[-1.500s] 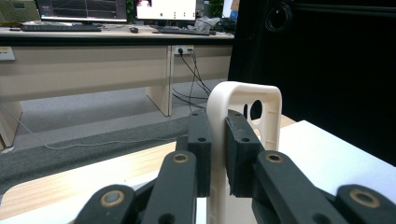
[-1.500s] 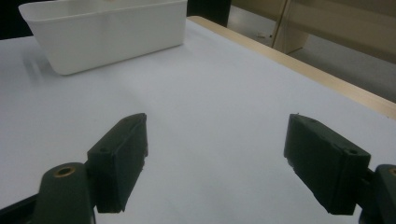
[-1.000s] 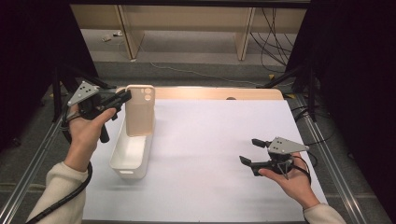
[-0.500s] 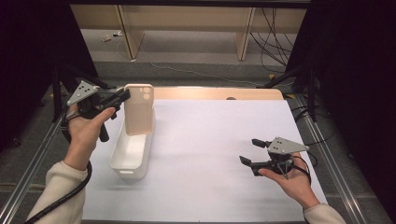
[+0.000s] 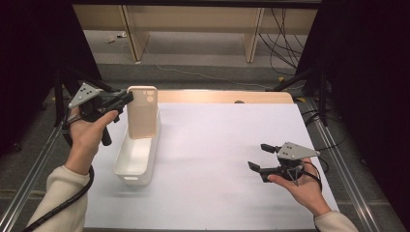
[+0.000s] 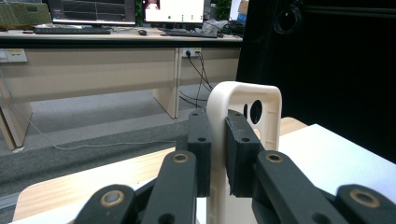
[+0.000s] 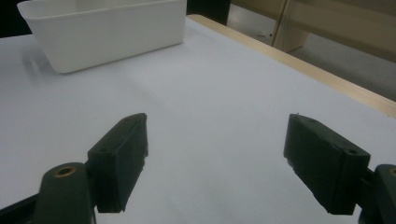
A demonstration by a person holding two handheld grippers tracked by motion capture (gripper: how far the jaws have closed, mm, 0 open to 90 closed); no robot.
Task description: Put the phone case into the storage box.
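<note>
A cream phone case stands upright over the far end of a white rectangular bin, camera holes at its top. My left gripper is shut on the case's left edge, held up by the left hand. In the left gripper view both black pads press the case edge-on between them, the left gripper pointing toward the far desks. My right gripper rests low over the white sheet at the right, open, with nothing between its jaws. The right gripper view has the right gripper wide apart and the bin far off.
A white sheet covers the wooden table. Metal rails run along both sides. Beyond the far edge are desk legs and cables on the floor. Dark curtains stand left and right.
</note>
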